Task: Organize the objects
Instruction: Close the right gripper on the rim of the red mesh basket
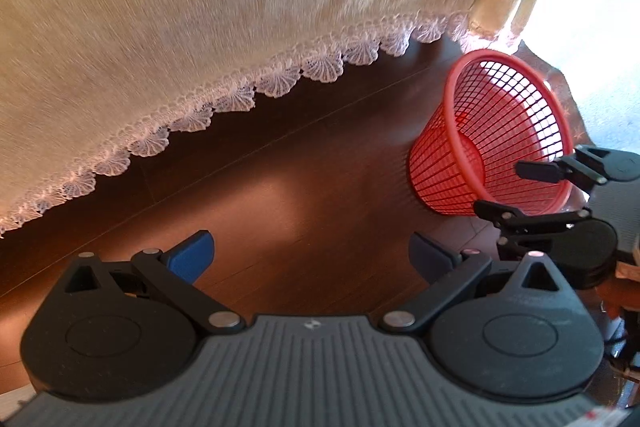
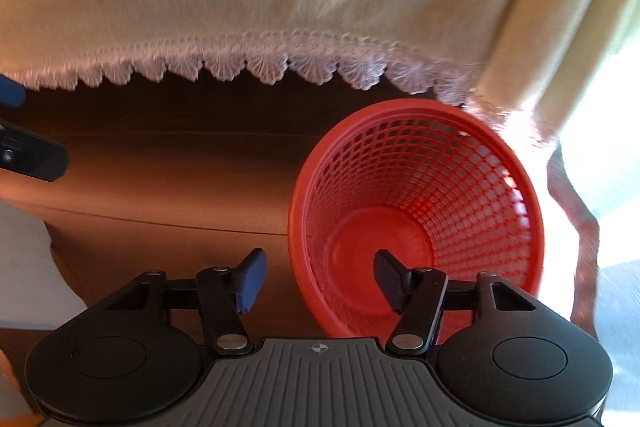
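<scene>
No readable words, brand names, numbers or labels appear in either view. The only sign is a small pale round crosshair emblem printed at the top centre of the ribbed grey body of each gripper: on the left gripper it shows as a smudged, blurred mark, and on the right gripper it is sharper, a circle crossed by a horizontal and a vertical line. A scrap of red and white at the bottom right edge of the left wrist view may be a sticker, but nothing on it can be made out.
</scene>
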{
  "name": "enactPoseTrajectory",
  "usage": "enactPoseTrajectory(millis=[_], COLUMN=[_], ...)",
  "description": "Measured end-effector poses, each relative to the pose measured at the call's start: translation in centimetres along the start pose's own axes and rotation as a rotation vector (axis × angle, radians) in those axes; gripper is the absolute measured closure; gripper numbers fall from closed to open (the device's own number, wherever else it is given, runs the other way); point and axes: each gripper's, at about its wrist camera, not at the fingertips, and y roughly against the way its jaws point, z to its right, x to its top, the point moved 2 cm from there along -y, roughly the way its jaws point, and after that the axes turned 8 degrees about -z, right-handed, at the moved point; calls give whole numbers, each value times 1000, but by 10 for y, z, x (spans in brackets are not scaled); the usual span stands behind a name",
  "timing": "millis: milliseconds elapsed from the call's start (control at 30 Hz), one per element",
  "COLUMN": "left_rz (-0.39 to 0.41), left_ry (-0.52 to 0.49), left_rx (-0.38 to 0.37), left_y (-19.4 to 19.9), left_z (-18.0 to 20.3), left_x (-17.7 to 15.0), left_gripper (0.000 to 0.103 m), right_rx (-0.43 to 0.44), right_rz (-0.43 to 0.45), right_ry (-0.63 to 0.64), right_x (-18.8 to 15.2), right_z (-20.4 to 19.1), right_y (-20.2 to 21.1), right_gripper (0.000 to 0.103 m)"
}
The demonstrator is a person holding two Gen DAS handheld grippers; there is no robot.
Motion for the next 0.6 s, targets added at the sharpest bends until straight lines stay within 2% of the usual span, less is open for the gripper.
enactPoseTrajectory(millis=[267,467,600], left_rz=[43,59,48], left_ry=[41,72,85], left_rx=[-26,-45,-52], left_y=[-21,-30,-39], left_z=[-7,-13,-15], left_x=[-2,3,2], left_gripper=[2,2,2], right_rx=[-12,-22,-32], right_rz=[38,84,101], right_ry=[166,259,265], right_x=[-12,-19,-21], right_z=[-10,-20,-18], right_y=[-54,-70,-72], right_gripper=[70,81,88])
